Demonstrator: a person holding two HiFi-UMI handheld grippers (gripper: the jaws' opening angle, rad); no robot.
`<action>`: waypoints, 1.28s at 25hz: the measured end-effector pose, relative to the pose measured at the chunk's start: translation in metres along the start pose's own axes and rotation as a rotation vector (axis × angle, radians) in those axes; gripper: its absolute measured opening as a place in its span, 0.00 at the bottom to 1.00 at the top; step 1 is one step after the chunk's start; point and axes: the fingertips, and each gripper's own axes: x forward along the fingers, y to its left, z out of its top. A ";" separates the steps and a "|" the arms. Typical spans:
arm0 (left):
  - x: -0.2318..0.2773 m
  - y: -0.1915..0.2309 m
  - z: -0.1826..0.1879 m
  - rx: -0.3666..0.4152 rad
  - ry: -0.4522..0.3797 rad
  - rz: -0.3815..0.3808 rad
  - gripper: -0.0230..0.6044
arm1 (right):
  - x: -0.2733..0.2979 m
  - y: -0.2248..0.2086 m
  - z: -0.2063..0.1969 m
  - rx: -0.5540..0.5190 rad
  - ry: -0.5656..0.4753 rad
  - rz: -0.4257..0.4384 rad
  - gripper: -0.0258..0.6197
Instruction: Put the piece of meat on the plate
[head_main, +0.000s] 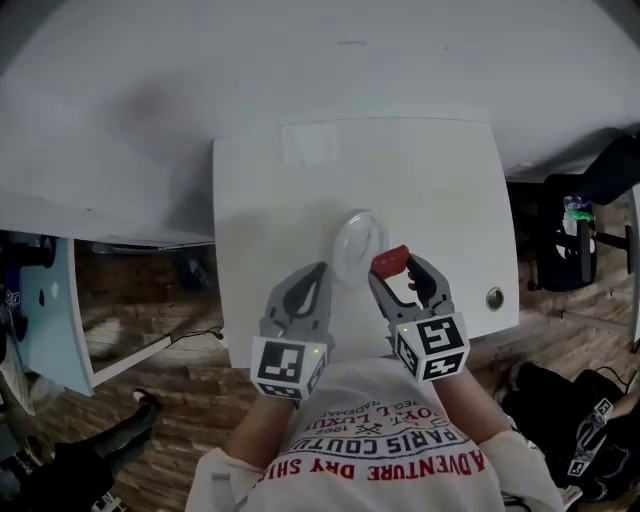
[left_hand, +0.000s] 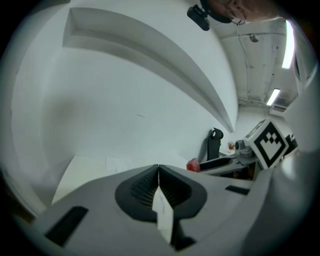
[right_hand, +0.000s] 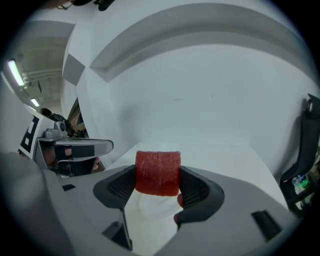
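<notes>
Right gripper (right_hand: 159, 187) clamping one meat piece (right_hand: 157, 170), one plate (head_main: 355, 248) seemingly beneath

The table (head_main: 400, 170) lies bare beyond the plate (head_main: 358, 245); left claw (head_main: 320, 268) and right claw (head_main: 392, 262) flank its rim

Plate (head_main: 356, 243) on table (head_main: 260, 200) — meat (head_main: 390, 260) in right gripper (head_main: 394, 268) at its right rim, left gripper (head_main: 321, 268) beside.

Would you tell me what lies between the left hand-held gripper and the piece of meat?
The plate lies there, in the head view, between the left hand-held gripper and the piece of meat.
</notes>
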 end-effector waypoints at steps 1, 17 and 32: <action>0.002 0.001 -0.004 -0.010 0.009 0.015 0.05 | 0.005 -0.001 -0.003 -0.003 0.019 0.015 0.47; 0.041 0.030 -0.087 -0.133 0.180 0.177 0.05 | 0.095 -0.016 -0.083 -0.113 0.355 0.174 0.47; 0.046 0.037 -0.104 -0.161 0.219 0.216 0.05 | 0.122 -0.004 -0.116 -0.228 0.515 0.224 0.47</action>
